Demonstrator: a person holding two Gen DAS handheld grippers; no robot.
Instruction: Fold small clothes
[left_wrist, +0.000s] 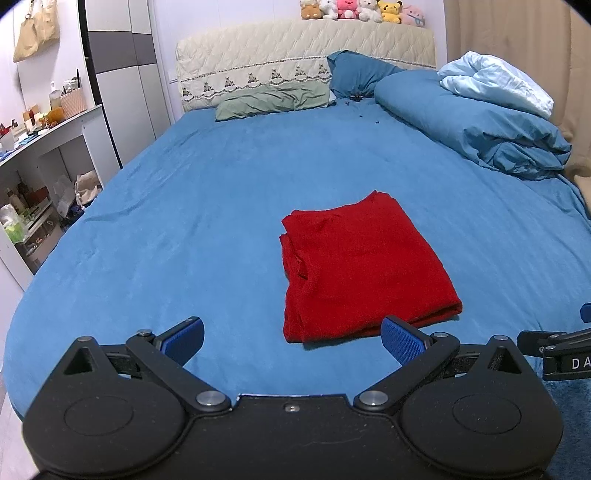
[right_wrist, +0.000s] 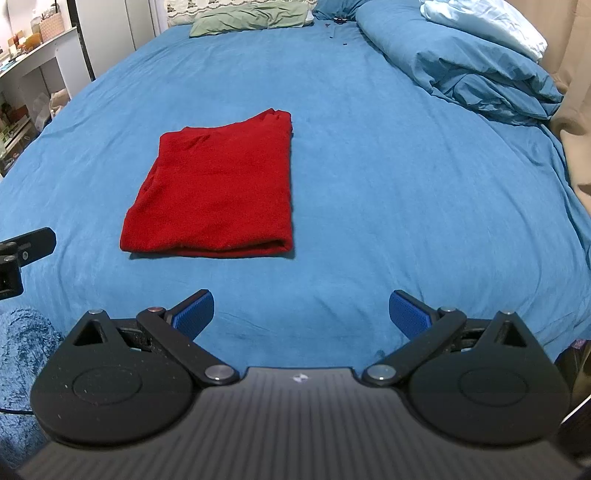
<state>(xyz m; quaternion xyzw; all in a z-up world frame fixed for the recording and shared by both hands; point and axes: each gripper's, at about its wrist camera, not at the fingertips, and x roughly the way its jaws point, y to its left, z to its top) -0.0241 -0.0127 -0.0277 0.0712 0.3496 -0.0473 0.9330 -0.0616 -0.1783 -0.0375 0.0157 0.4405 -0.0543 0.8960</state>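
Observation:
A red garment (left_wrist: 364, 266) lies folded into a neat rectangle on the blue bed sheet (left_wrist: 207, 229). In the right wrist view the same red garment (right_wrist: 218, 188) sits ahead and to the left. My left gripper (left_wrist: 293, 341) is open above the bed's near edge, its blue pads wide apart, with the garment's near edge just beyond them. My right gripper (right_wrist: 301, 314) is open too, empty, well short of the garment and to its right. Part of the right gripper (left_wrist: 561, 350) shows at the left view's right edge, and part of the left gripper (right_wrist: 18, 254) at the right view's left edge.
A bunched blue duvet (left_wrist: 476, 118) with a pale blue cloth (left_wrist: 498, 81) lies at the far right. A green pillow (left_wrist: 273, 99) and a blue pillow (left_wrist: 358, 74) rest by the headboard. Shelves (left_wrist: 44, 155) with clutter stand left of the bed. A fuzzy blue rug (right_wrist: 22, 369) lies below.

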